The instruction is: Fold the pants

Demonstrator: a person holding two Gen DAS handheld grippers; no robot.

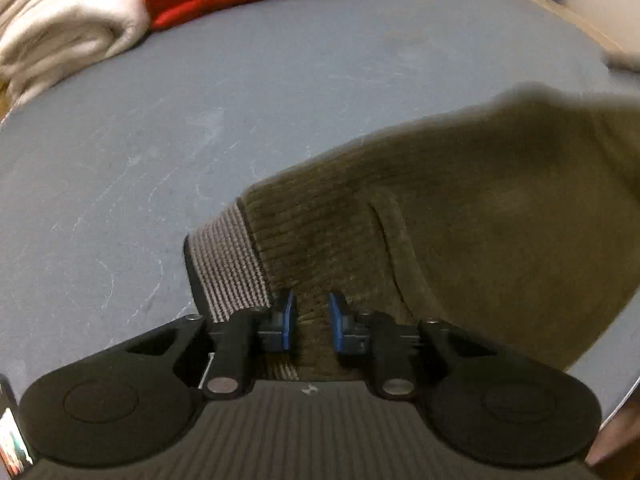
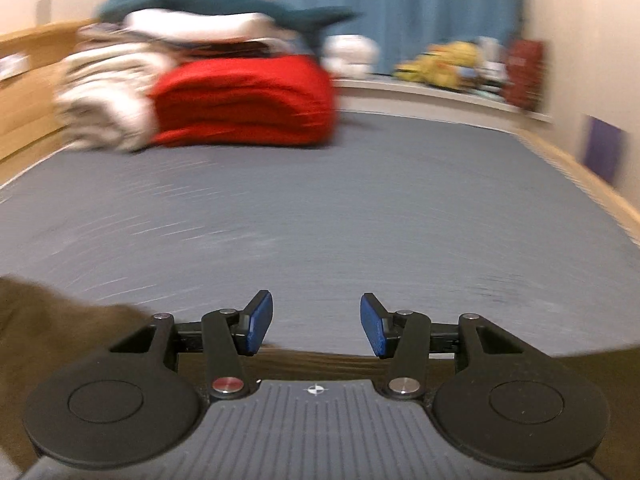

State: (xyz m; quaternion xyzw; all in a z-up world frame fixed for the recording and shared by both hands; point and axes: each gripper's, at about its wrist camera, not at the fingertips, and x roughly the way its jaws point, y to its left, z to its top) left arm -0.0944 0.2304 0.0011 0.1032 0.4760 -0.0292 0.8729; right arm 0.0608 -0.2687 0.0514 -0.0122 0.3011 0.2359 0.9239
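Grey-blue bed sheet (image 2: 320,208), blurred. Olive-brown corduroy pants (image 1: 460,216) with grey ribbed cuff (image 1: 228,264) lie on it at near edge, partly out of view. My left gripper (image 1: 312,322): spread over cord. My right gripper (image 2: 316,324): spread, empty. Red folded blanket (image 2: 244,100) beyond.

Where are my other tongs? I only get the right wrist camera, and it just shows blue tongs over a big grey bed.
Observer: The left tongs are over the olive-brown corduroy pants, right beside their grey ribbed band.
Operator: Are they squeezing the pants?
Observer: Their blue pads stand slightly apart, and corduroy shows in the narrow gap between them.
Operator: Where does that band end?
Observer: Its end lies on the grey-blue sheet, to the left of those tongs.
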